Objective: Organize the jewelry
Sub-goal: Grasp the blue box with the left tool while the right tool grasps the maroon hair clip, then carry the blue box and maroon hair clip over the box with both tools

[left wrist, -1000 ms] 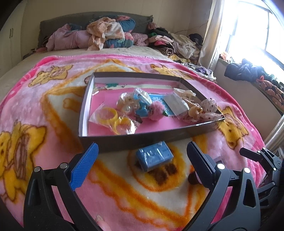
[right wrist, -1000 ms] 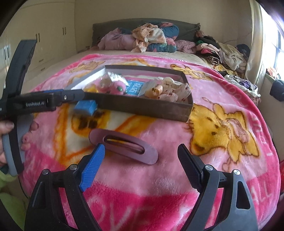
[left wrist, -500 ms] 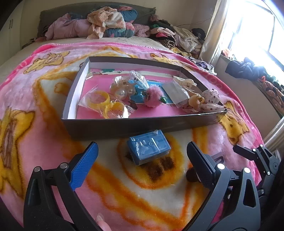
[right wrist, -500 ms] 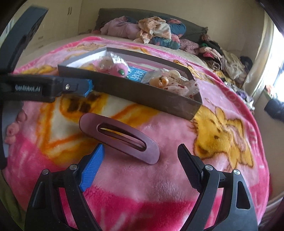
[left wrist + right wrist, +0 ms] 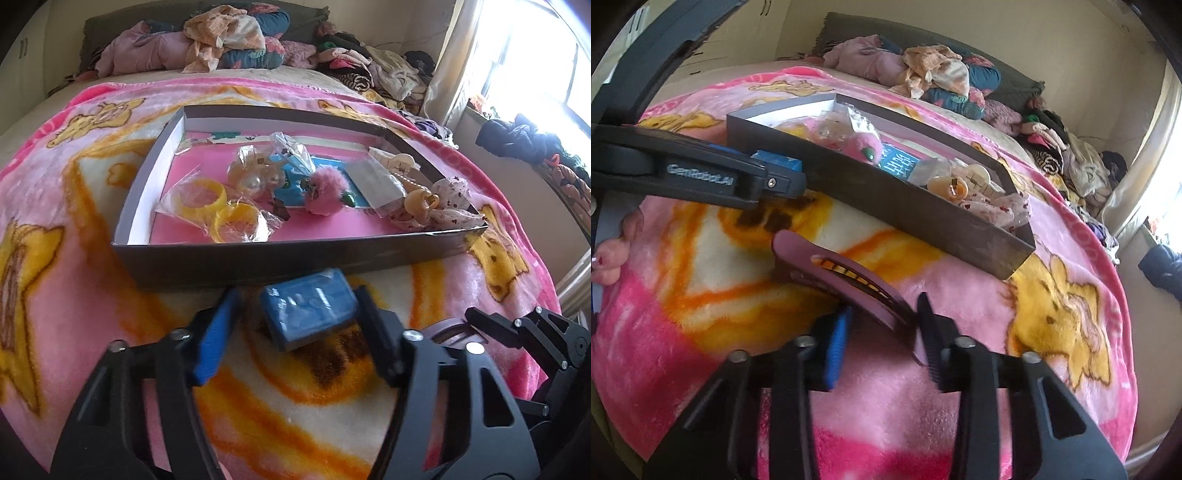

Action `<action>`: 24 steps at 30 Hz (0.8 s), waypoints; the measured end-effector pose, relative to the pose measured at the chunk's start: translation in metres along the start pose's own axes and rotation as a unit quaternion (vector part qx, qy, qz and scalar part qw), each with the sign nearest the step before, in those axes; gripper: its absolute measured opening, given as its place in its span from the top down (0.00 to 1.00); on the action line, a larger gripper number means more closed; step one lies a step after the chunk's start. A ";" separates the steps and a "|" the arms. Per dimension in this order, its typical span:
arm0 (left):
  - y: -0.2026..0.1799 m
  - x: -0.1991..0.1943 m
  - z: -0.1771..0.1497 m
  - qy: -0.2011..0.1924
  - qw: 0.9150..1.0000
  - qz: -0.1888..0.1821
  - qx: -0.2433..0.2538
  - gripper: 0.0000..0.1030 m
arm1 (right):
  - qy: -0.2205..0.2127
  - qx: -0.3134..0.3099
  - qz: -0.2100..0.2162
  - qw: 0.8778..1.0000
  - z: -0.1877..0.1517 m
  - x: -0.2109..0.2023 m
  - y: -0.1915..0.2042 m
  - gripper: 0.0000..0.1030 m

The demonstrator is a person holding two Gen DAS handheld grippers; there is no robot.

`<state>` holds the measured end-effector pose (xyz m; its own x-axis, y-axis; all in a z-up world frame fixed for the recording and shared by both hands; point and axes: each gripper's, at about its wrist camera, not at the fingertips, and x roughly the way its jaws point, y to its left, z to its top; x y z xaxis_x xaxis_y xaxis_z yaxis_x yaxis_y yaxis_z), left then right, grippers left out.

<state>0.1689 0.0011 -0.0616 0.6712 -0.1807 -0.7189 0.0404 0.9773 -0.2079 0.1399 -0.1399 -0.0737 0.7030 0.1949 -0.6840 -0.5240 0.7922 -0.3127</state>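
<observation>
Blue box (image 5: 308,308) lay on the blanket (image 5: 92,295) before the tray (image 5: 295,258), between the left gripper's (image 5: 295,332) unclosed jaws. Right gripper (image 5: 881,336) was narrowing around the mauve clip (image 5: 846,277); plush pile could tip either grasp.

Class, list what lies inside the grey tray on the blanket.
Inside the tray: bagged yellow rings, a pink pom-pom, a blue card, a cream hair clip and a spotted cloth. What lies beneath them is covered.

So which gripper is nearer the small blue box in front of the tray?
Left. The left gripper straddles the blue box, which sits between its fingers. The right gripper is off to the side, around the mauve hair clip.
</observation>
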 end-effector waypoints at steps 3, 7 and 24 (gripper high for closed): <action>-0.002 -0.002 0.000 0.000 1.000 -0.002 0.007 0.58 | 0.003 0.011 0.007 1.000 -0.001 -0.001 -0.008 0.83; -0.002 -0.008 -0.002 -0.004 1.000 -0.008 0.009 0.58 | 0.004 0.034 0.018 0.999 -0.005 -0.006 -0.018 0.92; 0.005 -0.046 0.015 -0.055 0.998 -0.015 0.013 0.58 | -0.052 0.122 0.089 0.987 0.011 -0.046 -0.039 0.93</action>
<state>0.1493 0.0164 -0.0195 0.7459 -0.1986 -0.6358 0.0796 0.9742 -0.2110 0.1334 -0.1734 -0.0230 0.6619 0.3916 -0.6392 -0.5217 0.8530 -0.0176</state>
